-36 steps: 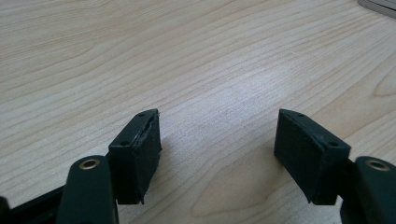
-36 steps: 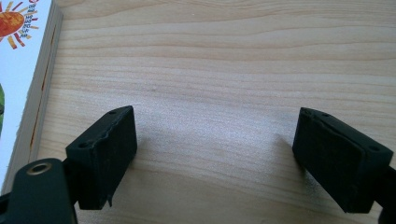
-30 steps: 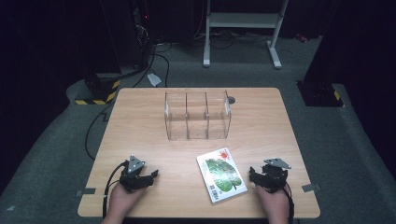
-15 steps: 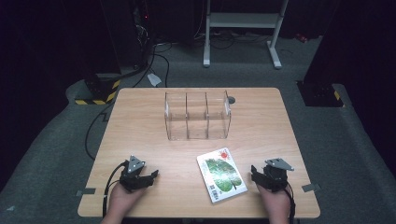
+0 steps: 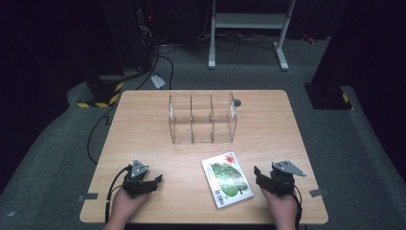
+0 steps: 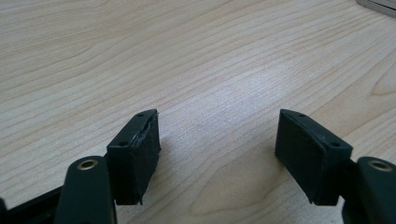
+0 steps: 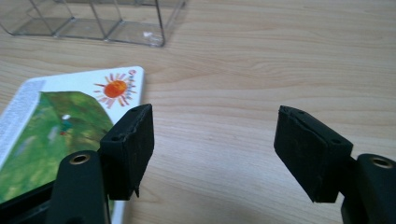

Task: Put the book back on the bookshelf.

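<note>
Book (image 5: 227, 178) lying flat on the wooden table (image 5: 143, 134) is the thing nearest the work: a thin picture book with a green cover and an orange sun, near the front edge and between the two hands. Behind it, well apart, stands a clear plastic organiser (image 5: 203, 118) with three empty compartments.

Over the last second little has changed. The book and organiser lie exactly where they were. The left gripper (image 5: 155, 180) has stayed put on bare wood, its jaws spread wide with nothing between them. The right gripper (image 5: 257, 173) has shifted only slightly, settling just beside the book's right edge; in the right gripper view its jaws stand wide apart and empty, one of them over the book's near corner (image 7: 70, 116).

That small settling suggests the right hand is lining up for the book, but no grasp has begun. A flat book on a table gives little edge to pinch, so lifting a side or sliding it toward the table's rim will probably be needed first.
</note>
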Motion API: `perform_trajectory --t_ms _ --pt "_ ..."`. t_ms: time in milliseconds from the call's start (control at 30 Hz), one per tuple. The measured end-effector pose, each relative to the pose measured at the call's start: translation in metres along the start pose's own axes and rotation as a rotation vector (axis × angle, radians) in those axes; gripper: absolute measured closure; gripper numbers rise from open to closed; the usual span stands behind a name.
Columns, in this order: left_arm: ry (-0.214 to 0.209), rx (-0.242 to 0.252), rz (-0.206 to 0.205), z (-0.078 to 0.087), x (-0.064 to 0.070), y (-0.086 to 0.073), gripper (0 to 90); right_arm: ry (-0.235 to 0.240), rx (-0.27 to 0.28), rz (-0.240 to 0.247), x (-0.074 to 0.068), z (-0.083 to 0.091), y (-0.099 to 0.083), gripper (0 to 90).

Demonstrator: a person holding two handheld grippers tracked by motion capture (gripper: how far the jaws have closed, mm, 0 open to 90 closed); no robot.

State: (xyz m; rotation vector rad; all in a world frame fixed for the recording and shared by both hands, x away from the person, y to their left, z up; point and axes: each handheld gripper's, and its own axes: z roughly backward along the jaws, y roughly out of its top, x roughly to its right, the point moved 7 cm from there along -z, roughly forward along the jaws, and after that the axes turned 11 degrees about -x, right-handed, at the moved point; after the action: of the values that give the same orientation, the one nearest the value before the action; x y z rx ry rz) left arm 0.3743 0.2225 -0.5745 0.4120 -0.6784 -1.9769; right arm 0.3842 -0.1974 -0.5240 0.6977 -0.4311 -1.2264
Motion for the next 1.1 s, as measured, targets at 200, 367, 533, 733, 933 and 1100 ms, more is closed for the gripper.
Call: perform_trajectory --t_ms 200,367,533,733,933,1100 --pt "-0.001 0.000 -0.001 0.000 0.000 0.000 30.8 0.043 -0.001 0.023 -0.016 0.001 0.001 29.2" --pt "-0.001 0.000 -0.002 0.000 0.000 0.000 30.7 0.063 -0.025 0.063 -0.034 -0.003 -0.001 28.4" --pt "-0.002 -0.001 -0.002 0.000 0.000 0.000 30.5 0.085 -0.042 0.090 -0.048 -0.007 -0.004 28.1" --pt "0.002 -0.003 0.001 0.000 0.000 0.000 29.0 0.099 -0.072 0.086 -0.057 -0.014 -0.012 27.4" --pt "0.004 -0.005 -0.002 -0.001 -0.001 0.001 28.3 0.110 -0.131 0.070 -0.059 -0.023 -0.020 26.7" --pt "0.002 -0.007 -0.005 -0.001 -0.001 0.001 28.2 0.139 -0.166 0.040 -0.061 -0.030 -0.025 27.8"
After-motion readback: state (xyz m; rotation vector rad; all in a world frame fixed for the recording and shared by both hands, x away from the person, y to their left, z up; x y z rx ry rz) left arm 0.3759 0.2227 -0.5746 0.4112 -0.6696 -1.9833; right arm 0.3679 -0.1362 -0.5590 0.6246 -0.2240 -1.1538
